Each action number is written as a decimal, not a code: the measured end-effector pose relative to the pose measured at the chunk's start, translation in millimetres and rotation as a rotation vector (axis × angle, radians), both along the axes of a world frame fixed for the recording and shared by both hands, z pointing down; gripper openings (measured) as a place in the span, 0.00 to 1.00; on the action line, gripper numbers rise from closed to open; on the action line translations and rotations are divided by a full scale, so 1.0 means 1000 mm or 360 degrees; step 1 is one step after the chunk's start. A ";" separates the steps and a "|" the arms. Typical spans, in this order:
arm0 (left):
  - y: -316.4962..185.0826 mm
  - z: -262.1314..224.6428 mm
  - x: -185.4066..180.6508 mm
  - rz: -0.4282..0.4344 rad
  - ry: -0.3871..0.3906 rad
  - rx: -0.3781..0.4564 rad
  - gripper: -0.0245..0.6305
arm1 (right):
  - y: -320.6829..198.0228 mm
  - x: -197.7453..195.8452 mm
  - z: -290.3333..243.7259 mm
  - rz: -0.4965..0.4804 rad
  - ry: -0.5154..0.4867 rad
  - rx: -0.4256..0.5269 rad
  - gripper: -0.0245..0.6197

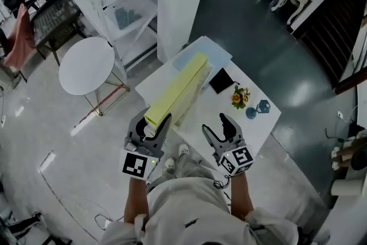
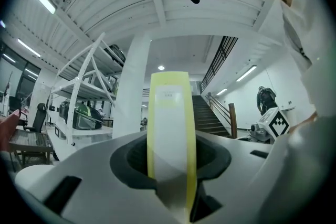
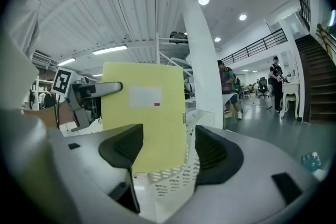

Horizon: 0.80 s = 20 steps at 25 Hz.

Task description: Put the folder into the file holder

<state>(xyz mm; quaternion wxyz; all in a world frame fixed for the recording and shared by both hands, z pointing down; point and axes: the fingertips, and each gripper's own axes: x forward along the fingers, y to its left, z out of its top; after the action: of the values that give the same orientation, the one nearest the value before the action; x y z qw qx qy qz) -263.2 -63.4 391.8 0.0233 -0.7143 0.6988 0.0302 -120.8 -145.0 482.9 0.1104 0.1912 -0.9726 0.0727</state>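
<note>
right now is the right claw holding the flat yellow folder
No, the right claw stands open and clear of the flat yellow folder, which the left claw clamps.

left gripper [image 1: 153, 121] level, jaws clamped tight; right gripper [image 1: 215, 123] beside it, jaws apart
</note>
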 end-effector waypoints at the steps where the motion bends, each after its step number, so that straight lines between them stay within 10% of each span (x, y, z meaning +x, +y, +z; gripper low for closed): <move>1: -0.007 0.000 0.000 -0.0017 0.0002 0.0014 0.30 | -0.003 0.001 0.001 0.0004 0.0001 -0.0007 0.52; 20: -0.097 0.029 0.006 -0.0261 0.0096 0.0186 0.30 | -0.039 0.007 0.044 -0.0028 0.0031 -0.0080 0.50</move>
<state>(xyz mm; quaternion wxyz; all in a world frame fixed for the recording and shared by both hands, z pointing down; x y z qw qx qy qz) -257.0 -160.3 420.9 0.0463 -0.6509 0.7524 0.0903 -114.1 -184.1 527.0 0.1255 0.1804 -0.9710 0.0942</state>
